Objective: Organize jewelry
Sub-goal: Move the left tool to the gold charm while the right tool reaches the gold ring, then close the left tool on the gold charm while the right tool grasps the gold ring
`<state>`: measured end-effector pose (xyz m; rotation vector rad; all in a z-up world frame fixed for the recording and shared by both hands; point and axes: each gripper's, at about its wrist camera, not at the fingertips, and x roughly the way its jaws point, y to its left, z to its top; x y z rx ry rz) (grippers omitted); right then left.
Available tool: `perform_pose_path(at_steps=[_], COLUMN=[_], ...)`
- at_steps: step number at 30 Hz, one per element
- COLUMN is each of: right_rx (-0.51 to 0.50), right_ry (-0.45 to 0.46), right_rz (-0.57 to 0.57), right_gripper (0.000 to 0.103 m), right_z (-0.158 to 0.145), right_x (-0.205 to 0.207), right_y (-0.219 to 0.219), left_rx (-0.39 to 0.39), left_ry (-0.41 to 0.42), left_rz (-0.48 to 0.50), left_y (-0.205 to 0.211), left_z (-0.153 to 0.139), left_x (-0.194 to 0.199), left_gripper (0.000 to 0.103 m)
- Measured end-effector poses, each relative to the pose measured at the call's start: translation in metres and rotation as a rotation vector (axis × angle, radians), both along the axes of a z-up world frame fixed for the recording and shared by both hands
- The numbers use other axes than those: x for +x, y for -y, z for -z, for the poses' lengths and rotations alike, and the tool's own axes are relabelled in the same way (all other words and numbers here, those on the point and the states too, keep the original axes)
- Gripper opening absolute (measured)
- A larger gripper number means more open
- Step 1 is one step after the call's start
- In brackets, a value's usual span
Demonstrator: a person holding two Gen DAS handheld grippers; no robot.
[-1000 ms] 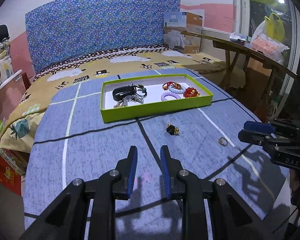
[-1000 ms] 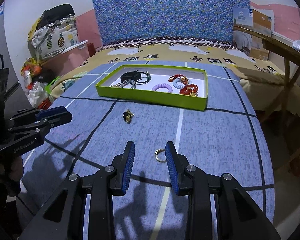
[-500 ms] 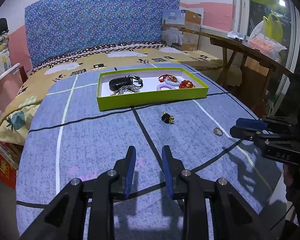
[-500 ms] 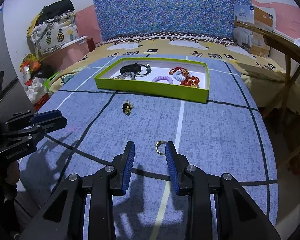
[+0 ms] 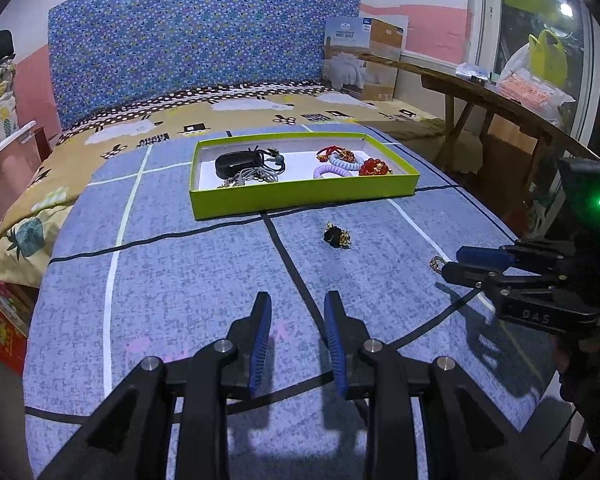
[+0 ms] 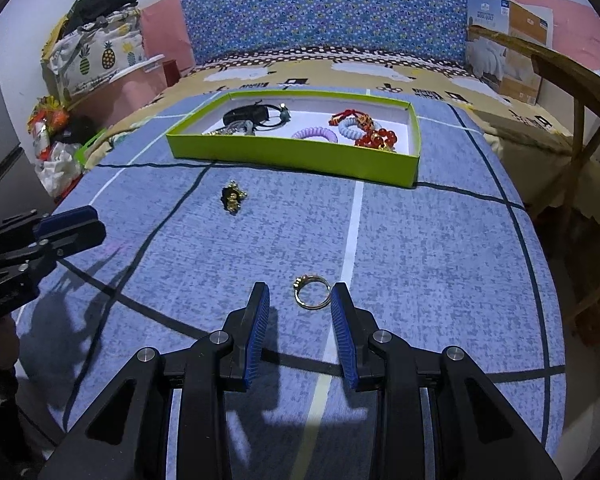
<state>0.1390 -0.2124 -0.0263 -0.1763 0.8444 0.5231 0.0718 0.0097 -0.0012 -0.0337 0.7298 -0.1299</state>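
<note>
**Gold ring sits between open tongs on blue-covered bed**

On the left, the left tongs (image 5: 296, 338) hover open over the blue checked bedspread (image 5: 188, 272) near its front edge, blue pads apart and nothing between them. Toward the far edge of the spread lies a lime-green tray (image 5: 300, 196), its long side facing the cameras. At the tray's left end sit a black pouch-like item (image 5: 236, 163) and a tangle of grey cords (image 5: 256, 174); at its right end, a lilac coil hair tie (image 5: 328, 171), a pale blue coil tie (image 5: 344, 163) and a red bead bracelet (image 5: 374, 168) lie close together — some of them touching.

In front of the tray, near the middle of the spread and well apart from everything else, rests a small black-and-gold ornament (image 6: 233, 197).

Further right, close to the front edge, a gold ring (image 6: 311, 292) lies flat on the fabric just left of a white stripe. The right tongs (image 6: 298, 330) are spread open around it — the ring sits between the fingertips, nearer the right pad (image 6: 342, 320), whether touching it cannot be told. In the left wrist view the ring (image 5: 436, 263) shows just at the tip of the right tongs (image 5: 456, 262).
</note>
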Motion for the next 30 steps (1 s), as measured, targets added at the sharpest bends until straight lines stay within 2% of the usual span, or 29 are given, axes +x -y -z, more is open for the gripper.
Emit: perform_pose_path(at_steps=[7, 14, 16, 30], right_rx=[-0.031, -0.047, -0.055, 0.006], right_ry=[-0.026, -0.014, -0.008, -0.008], right_rz=[0.016, 0.008, 0.001, 0.008], right_gripper=[0.033, 0.032, 0.023, 0.023], right_z=[0.008, 0.009, 0.009, 0.003], right_x=[0.009, 0.01, 0.01, 0.011], right_y=[-0.003, -0.006, -0.008, 0.002], left_rx=[-0.003, -0.002, 0.0, 0.001], left_ry=[-0.002, -0.006, -0.006, -0.045], left_rz=[0.005, 0.022, 0.03, 0.103], left_y=[0.0, 0.006, 0.009, 0.033], left_z=[0.001, 0.001, 0.0, 0.006], left_x=[0.005, 0.016, 0.02, 0.058], left_gripper=[0.029, 0.029, 0.029, 0.035])
